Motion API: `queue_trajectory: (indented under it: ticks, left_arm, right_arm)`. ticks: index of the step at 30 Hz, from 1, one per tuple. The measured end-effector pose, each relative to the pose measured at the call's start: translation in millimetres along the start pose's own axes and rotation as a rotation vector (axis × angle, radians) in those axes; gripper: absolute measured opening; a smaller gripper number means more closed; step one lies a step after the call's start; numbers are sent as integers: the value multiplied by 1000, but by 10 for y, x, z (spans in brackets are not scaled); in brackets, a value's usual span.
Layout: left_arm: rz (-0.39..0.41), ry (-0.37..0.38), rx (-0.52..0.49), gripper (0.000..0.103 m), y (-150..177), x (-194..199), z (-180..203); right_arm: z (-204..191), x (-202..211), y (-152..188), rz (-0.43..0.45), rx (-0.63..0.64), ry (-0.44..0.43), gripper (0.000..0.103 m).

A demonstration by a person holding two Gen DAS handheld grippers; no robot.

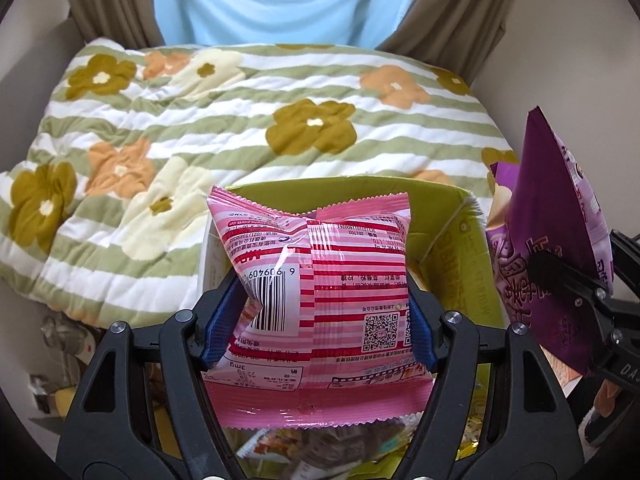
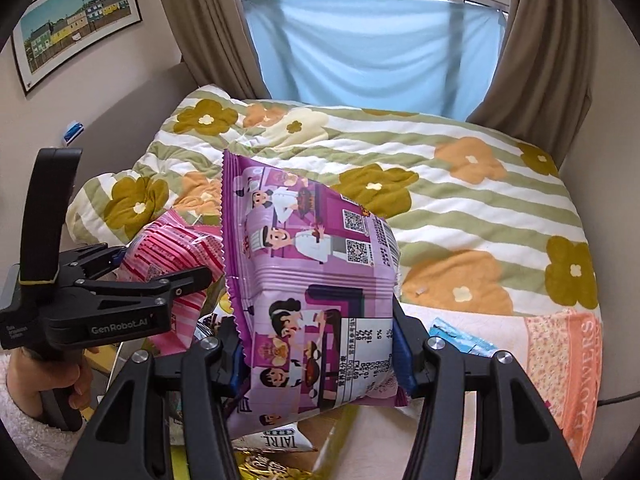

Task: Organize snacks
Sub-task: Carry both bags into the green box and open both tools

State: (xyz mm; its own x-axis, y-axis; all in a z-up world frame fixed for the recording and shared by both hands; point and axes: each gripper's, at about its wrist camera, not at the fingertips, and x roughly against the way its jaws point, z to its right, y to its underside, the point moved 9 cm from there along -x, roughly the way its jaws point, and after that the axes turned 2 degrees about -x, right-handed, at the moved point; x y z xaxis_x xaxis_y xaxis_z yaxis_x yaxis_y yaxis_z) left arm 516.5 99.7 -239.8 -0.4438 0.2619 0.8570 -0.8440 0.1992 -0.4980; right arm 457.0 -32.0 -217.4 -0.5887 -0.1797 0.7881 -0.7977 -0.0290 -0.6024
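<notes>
Currently my left claw (image 1: pixel 320 300) pinches a pink striped snack packet (image 1: pixel 316 280), blue pads (image 1: pixel 222 320) pressed into both its sides, barcode side facing the lens. This packet hangs above the yellow-green cardboard box (image 1: pixel 460 248), which I take as my landmark. I see the box's open mouth directly behind the packet, its far wall against the flowered quilt (image 1: pixel 200 120). More loose wrappers lie blurred under the claw, nearer the lens than the box; I cannot tell what they are.

My right claw (image 2: pixel 320 364) pinches a purple snack bag (image 2: pixel 308 280) printed with cartoon cooks, gripped across its lower half, serrated edge tilted up and left. From the left wrist view that purple bag sits right of the box, clear of its rim. From the right wrist view the pink packet and left claw appear left of the purple bag, a hand (image 2: pixel 48 380) wrapped round the left grip.

Beyond the box the quilt covers the bed as far as the blue cloth (image 2: pixel 360 48) and brown curtains (image 2: pixel 544 60). A peach fabric (image 2: pixel 568 360) printed "FLOWERS" lies well right of the box.
</notes>
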Motion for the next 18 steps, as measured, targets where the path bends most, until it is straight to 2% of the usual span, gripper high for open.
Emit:
queue_trajectory:
  ticks: [3,6,7,12,18]
  left_arm:
    - [-18,7,-4,73,-30,-113,-50]
    - [-34,0,-19,97,-24,-194,-83]
    - [-31,2,-24,99,-20,-196,-79]
    - [-29,22,-9,99,85,-117,-59]
    - [-11,5,12,99,248,41,-61]
  right_arm:
    - [-30,-96,20,-19,-17,22,52]
    - [-69,-159,23,-32,-32,28,52]
    - [-69,-178,23,-38,-37,25,52]
    - [-108,-271,1,-50,-22,10,52]
    - [-120,-444,3,-68,17,-6,52]
